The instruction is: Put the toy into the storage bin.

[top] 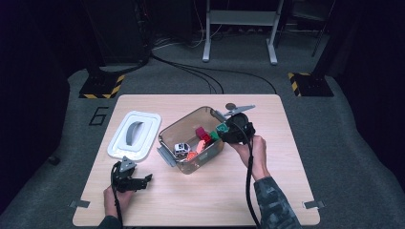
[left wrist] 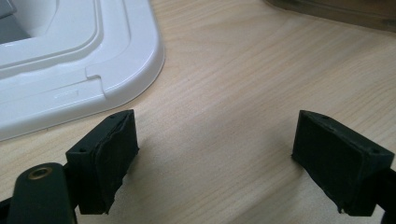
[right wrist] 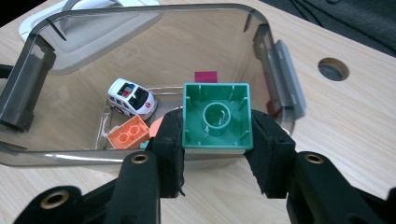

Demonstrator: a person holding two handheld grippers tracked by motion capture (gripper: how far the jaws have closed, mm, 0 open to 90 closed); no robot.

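The right gripper (right wrist: pixel 217 154) is clamped on a green block (right wrist: pixel 217 116), its hollow underside facing the camera, one pad pressed to each side. The block sits just above the near rim of the bin (right wrist: pixel 140 156), so it is either about to be dropped in or being taken out; the pictures alone do not settle which. I judge the job to be partway through, with one block in hand and others lying in the bin.

Just beyond the jaws, down inside the bin, an orange block (right wrist: pixel 128 134) lies to the left of the green one, and a toy car (right wrist: pixel 131 98) stands a little further back on the same side. Past the green block's top edge a magenta block (right wrist: pixel 206 76) peeks out. In the high view, red and orange pieces (top: pixel 203 138) crowd the bin's end nearest this gripper.

The left gripper (left wrist: pixel 215 154) rests low over the bare table (left wrist: pixel 233 70), jaws spread wide with nothing between them. The white lid (left wrist: pixel 84 70) lies just ahead of its left jaw, flat on the table and off the bin, so closing the bin is still to do if that is part of the work.
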